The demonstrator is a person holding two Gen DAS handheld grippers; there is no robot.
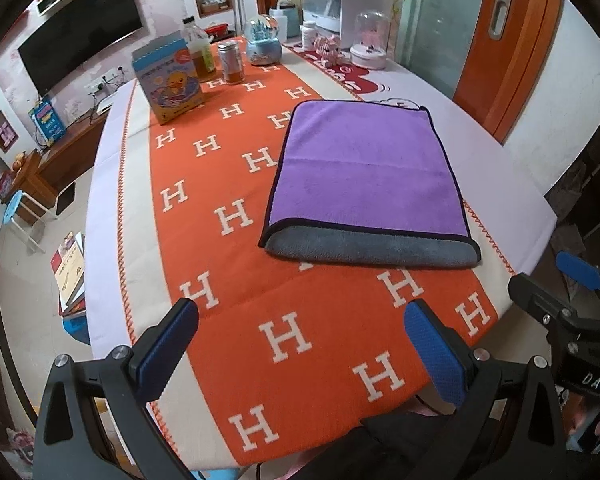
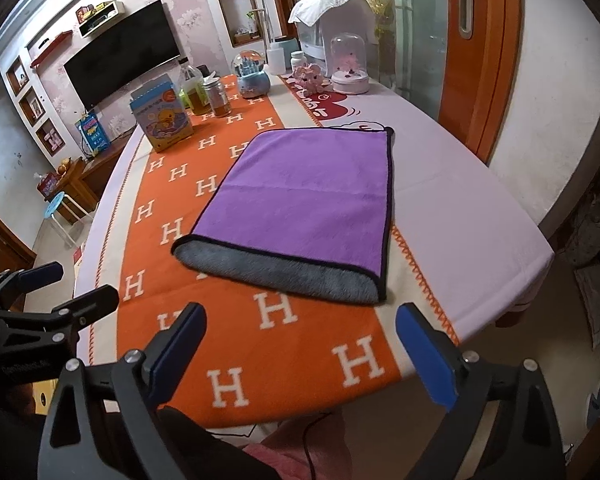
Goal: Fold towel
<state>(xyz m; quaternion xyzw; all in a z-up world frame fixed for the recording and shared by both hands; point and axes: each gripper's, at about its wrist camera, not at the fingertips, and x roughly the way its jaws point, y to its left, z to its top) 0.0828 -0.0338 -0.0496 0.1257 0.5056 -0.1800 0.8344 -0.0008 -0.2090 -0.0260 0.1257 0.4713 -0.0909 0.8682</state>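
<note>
A purple towel [image 1: 364, 172] with a black hem lies folded on the orange H-patterned table runner [image 1: 300, 340]; its grey underside shows along the near edge. It also shows in the right wrist view [image 2: 300, 200]. My left gripper [image 1: 300, 316] is open and empty, held above the runner short of the towel's near edge. My right gripper [image 2: 300, 320] is open and empty, just before the towel's near edge. The right gripper shows at the right edge of the left wrist view [image 1: 572, 304], and the left gripper at the left edge of the right wrist view [image 2: 52, 296].
At the far end of the table stand a blue duck box [image 1: 168, 76], a bottle [image 1: 198, 54], a jar [image 1: 230, 62], a snow globe [image 1: 264, 42], a glass dome [image 1: 370, 40] and a white appliance [image 1: 348, 4]. The table's front edge [image 2: 480, 332] is near my grippers.
</note>
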